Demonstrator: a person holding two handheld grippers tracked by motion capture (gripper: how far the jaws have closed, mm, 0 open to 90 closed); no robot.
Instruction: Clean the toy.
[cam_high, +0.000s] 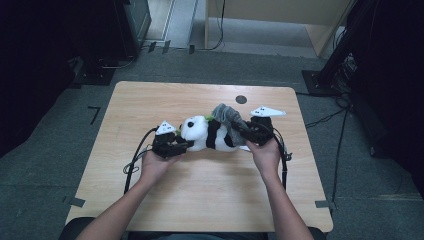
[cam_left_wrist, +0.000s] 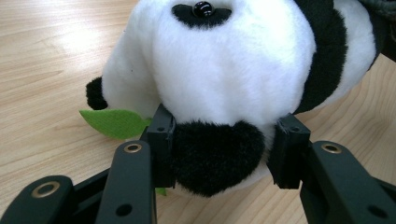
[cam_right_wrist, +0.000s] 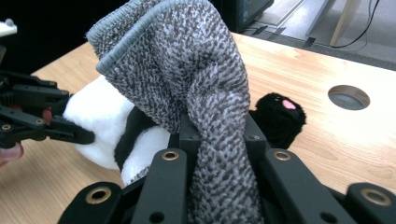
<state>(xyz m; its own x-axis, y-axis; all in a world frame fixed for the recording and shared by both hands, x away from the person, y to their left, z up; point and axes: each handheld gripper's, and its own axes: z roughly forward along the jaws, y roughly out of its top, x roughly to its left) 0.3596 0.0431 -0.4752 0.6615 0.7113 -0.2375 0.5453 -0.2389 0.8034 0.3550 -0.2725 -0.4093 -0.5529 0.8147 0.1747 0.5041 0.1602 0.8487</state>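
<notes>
A black-and-white plush panda (cam_high: 210, 136) lies on its side in the middle of the table. My left gripper (cam_high: 186, 145) is at its head end. In the left gripper view the jaws of my left gripper (cam_left_wrist: 224, 144) press from both sides on a black furry part just below the white head (cam_left_wrist: 224, 60). A green felt leaf (cam_left_wrist: 114, 122) pokes out beside it. My right gripper (cam_high: 239, 129) is shut on a grey knitted cloth (cam_high: 227, 115) at the panda's other end. The cloth (cam_right_wrist: 187, 60) rises in a fold from between the jaws of my right gripper (cam_right_wrist: 219, 135). A black foot with a pink pad (cam_right_wrist: 278, 116) shows behind it.
The wooden table (cam_high: 200, 200) has a round cable hole (cam_high: 241, 99) near its far edge, right of the panda. Cables trail from both grippers over the tabletop. Around the table are grey carpet, dark stands at the right and wooden furniture at the back.
</notes>
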